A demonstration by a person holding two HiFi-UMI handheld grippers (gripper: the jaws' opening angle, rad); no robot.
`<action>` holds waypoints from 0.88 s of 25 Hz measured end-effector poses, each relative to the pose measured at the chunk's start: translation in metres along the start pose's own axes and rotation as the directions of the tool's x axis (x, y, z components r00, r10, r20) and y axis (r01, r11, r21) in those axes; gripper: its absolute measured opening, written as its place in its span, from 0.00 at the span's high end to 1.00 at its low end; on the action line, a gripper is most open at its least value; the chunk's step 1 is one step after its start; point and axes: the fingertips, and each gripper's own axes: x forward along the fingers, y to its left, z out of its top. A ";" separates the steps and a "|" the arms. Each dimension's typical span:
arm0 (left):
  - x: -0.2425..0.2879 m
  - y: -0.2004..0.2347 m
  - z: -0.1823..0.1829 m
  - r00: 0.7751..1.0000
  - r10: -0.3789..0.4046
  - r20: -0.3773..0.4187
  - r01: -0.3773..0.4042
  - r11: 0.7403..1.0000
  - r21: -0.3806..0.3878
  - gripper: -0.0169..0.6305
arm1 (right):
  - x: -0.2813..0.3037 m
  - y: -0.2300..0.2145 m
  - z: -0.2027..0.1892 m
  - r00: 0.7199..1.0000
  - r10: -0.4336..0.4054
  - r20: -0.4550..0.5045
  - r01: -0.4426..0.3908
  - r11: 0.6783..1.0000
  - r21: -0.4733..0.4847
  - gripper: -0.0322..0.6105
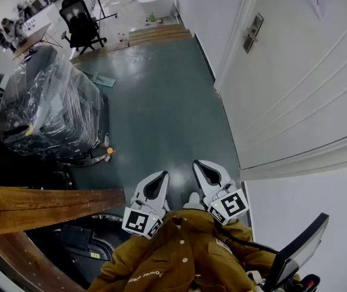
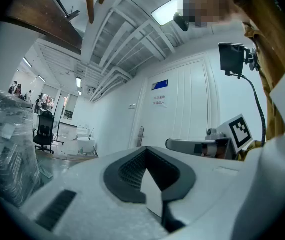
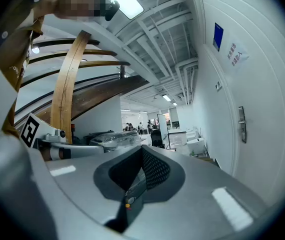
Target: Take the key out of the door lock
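One white door (image 1: pixel 301 90), glossy teal floor (image 1: pixel 161 108)

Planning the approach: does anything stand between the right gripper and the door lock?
Nothing visible. Only bare floor separates the right gripper from the door lock; the plastic-wrapped stack stands well left.

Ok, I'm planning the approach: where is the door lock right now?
In the head view the door lock sits at top right, on the left edge of the white door, right of the wooden steps.
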 end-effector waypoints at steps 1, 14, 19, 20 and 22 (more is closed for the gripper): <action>0.001 -0.002 -0.001 1.000 0.001 -0.003 -0.001 1.000 -0.004 0.98 | -0.002 -0.001 0.000 1.000 0.002 -0.004 -0.002 1.000 -0.002 0.94; 0.028 -0.011 -0.007 0.999 -0.043 -0.018 0.042 0.999 -0.026 0.98 | -0.008 -0.030 -0.005 1.000 -0.017 0.013 0.015 0.993 0.116 0.94; 0.058 -0.014 -0.003 0.999 -0.044 -0.006 0.043 0.999 -0.033 0.98 | -0.021 -0.063 -0.001 0.999 -0.044 -0.007 0.045 0.995 0.085 0.94; 0.066 -0.017 -0.003 0.999 -0.043 -0.003 0.043 0.998 -0.034 0.98 | -0.025 -0.072 -0.001 0.999 -0.051 -0.009 0.051 0.995 0.082 0.94; 0.081 -0.022 -0.008 0.999 -0.039 -0.005 0.039 0.998 -0.041 0.98 | -0.030 -0.089 -0.008 0.998 -0.060 -0.015 0.061 0.995 0.075 0.94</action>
